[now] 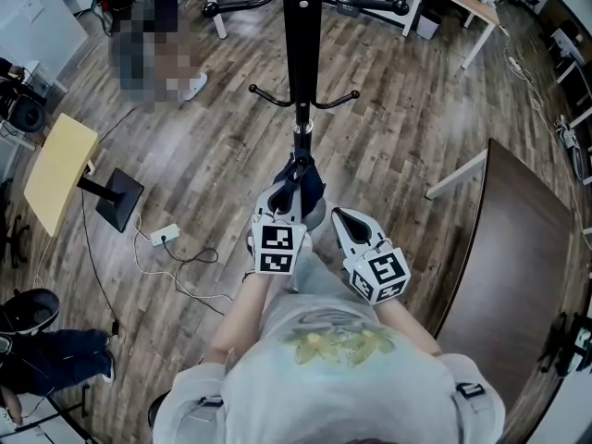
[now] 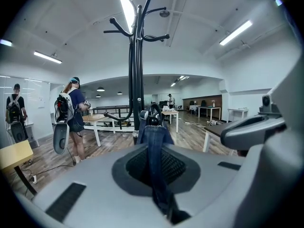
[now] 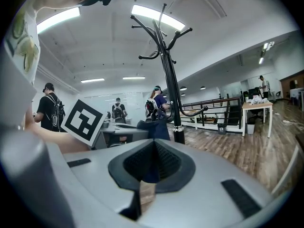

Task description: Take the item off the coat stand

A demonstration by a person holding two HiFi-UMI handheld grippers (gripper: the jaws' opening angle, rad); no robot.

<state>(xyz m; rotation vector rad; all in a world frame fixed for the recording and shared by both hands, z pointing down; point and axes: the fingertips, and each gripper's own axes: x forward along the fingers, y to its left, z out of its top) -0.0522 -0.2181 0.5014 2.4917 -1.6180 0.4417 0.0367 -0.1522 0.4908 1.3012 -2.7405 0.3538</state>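
A black coat stand (image 1: 302,26) rises straight ahead of me, its hooks (image 1: 305,98) spread wide. A dark blue denim item (image 1: 303,185) hangs low on the pole. In the left gripper view its strap (image 2: 152,133) runs from a round hook knob (image 2: 152,121) down between the jaws. My left gripper (image 1: 289,200) (image 2: 153,151) is shut on that strap. My right gripper (image 1: 339,217) (image 3: 152,148) hovers just right of the item, shut with nothing in it. The denim (image 3: 154,129) and the pole (image 3: 170,80) show beyond its tips.
A dark table (image 1: 518,248) stands close on the right. On the left are a yellow board on a black foot (image 1: 60,165) and a power strip with cables (image 1: 165,236). A person with a backpack (image 2: 71,118) stands behind the stand, near white tables (image 2: 171,114).
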